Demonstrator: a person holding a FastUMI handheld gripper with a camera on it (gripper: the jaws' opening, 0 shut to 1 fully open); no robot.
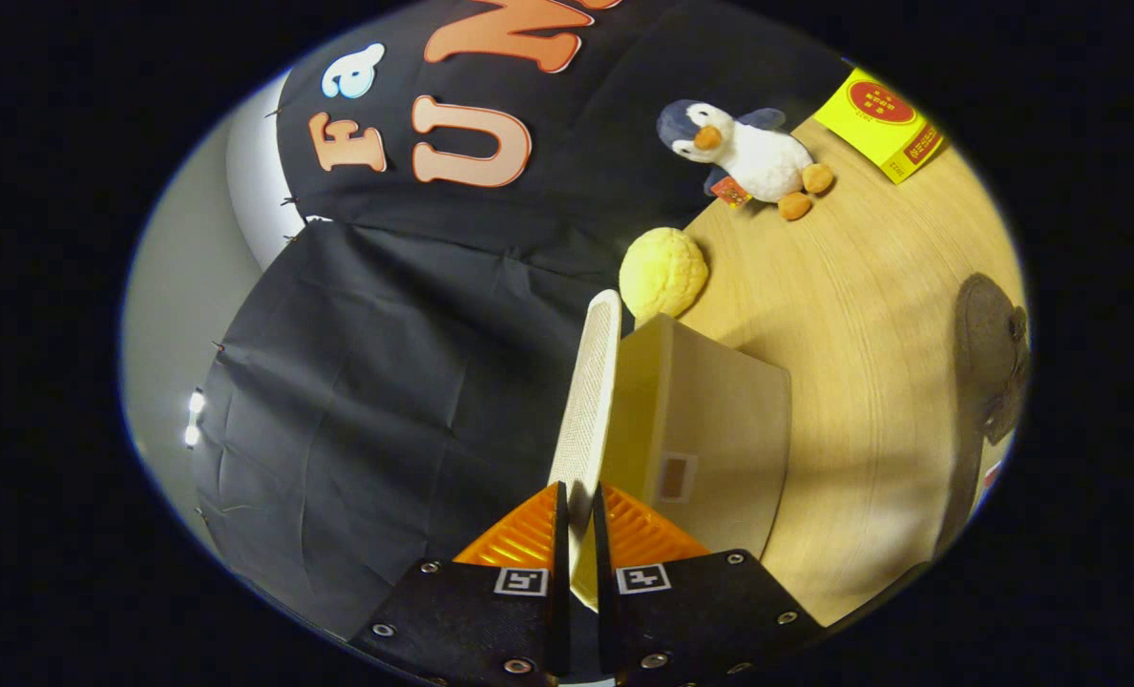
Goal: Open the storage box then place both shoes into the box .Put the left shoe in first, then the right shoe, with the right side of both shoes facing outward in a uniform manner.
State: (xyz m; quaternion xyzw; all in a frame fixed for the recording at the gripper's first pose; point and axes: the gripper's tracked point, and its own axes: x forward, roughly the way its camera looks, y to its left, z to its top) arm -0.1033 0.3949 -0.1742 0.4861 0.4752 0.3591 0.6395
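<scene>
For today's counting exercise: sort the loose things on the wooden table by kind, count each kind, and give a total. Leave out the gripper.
Storage boxes: 1, the box, its lid pinched between the gripper fingers
Soft toys: 2, penguin and yellow ball
Shoes: 1, dark shoe
Yellow packets: 1
Total: 5

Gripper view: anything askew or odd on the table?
Nothing damaged or spilled. The claw is shut on the white mesh-textured lid of the beige storage box, lifted edge-on. One dark grey shoe lies beyond on the wooden table.
</scene>
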